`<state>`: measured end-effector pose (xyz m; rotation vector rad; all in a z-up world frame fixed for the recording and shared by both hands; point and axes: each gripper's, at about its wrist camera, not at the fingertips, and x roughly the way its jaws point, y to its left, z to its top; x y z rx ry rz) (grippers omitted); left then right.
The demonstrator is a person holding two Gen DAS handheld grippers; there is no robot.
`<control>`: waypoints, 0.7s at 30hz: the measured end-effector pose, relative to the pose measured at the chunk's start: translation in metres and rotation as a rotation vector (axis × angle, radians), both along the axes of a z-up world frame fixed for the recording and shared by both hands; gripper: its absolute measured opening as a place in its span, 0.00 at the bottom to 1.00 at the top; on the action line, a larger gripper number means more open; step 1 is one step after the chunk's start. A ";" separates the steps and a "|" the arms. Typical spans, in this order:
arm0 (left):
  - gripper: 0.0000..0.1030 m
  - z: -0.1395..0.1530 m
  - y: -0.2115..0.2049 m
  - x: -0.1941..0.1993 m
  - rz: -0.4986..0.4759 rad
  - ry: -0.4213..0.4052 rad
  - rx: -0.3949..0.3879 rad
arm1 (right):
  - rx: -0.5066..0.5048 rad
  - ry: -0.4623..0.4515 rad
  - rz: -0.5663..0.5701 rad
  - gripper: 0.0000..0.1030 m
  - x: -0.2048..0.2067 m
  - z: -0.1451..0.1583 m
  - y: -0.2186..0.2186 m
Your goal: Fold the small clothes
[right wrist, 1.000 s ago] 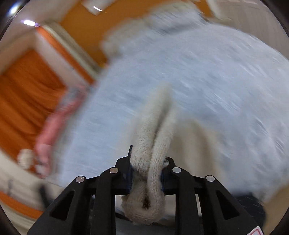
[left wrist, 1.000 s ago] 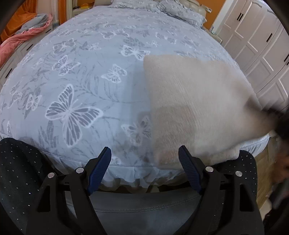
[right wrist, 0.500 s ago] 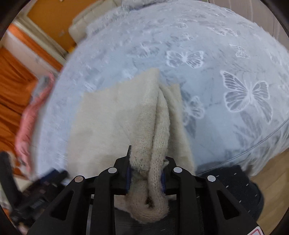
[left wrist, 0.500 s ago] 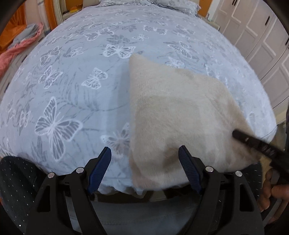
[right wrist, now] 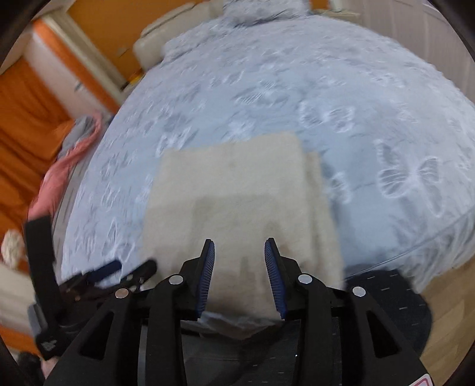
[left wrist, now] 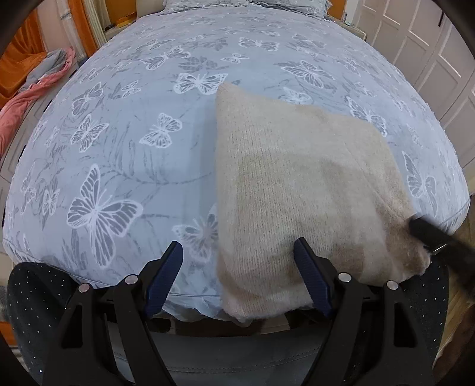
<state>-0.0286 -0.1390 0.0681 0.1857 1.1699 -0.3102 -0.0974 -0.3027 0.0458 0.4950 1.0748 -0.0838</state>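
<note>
A beige knitted garment (left wrist: 297, 184) lies folded flat at the near edge of the bed (left wrist: 133, 166); the right wrist view shows it as a beige rectangle (right wrist: 237, 193). My left gripper (left wrist: 237, 255) hovers open over the garment's near left corner, its right finger above the knit, gripping nothing. My right gripper (right wrist: 239, 255) hangs over the garment's near edge with its jaws opening; the blue pads (right wrist: 207, 267) do not press on the cloth. The right gripper (left wrist: 430, 234) appears blurred at the garment's right corner in the left wrist view. The left gripper (right wrist: 118, 271) shows at the left of the right wrist view.
The bed has a pale blue butterfly cover with pillows (left wrist: 246, 4) at the far end. A pink and grey cloth (left wrist: 35, 86) lies left of the bed. White cupboard doors (left wrist: 430, 44) stand on the right. A dark dotted rug (right wrist: 386, 297) lies on the wooden floor.
My right gripper, shut on a bunched edge of the garment before, has let it go; the cloth now lies flat. The left gripper shifted sideways over the garment, still open.
</note>
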 end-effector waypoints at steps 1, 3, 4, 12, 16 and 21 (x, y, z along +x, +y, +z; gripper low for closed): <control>0.75 -0.001 0.000 0.000 -0.002 -0.003 0.004 | 0.007 0.062 0.029 0.38 0.006 -0.020 0.008; 0.76 -0.003 0.002 -0.001 -0.004 0.005 0.014 | 0.001 0.191 0.053 0.35 0.014 -0.055 0.014; 0.76 -0.005 0.004 -0.001 -0.005 0.021 0.016 | 0.004 0.209 0.039 0.32 0.014 -0.055 0.014; 0.77 -0.001 0.038 -0.009 0.042 0.053 -0.047 | -0.025 0.096 -0.179 0.67 -0.016 -0.010 -0.046; 0.77 -0.002 0.060 -0.016 0.072 0.071 -0.065 | 0.041 0.216 -0.142 0.64 -0.002 -0.042 -0.042; 0.78 0.004 0.089 -0.017 0.122 0.065 -0.073 | 0.014 0.101 -0.048 0.21 0.027 -0.001 -0.002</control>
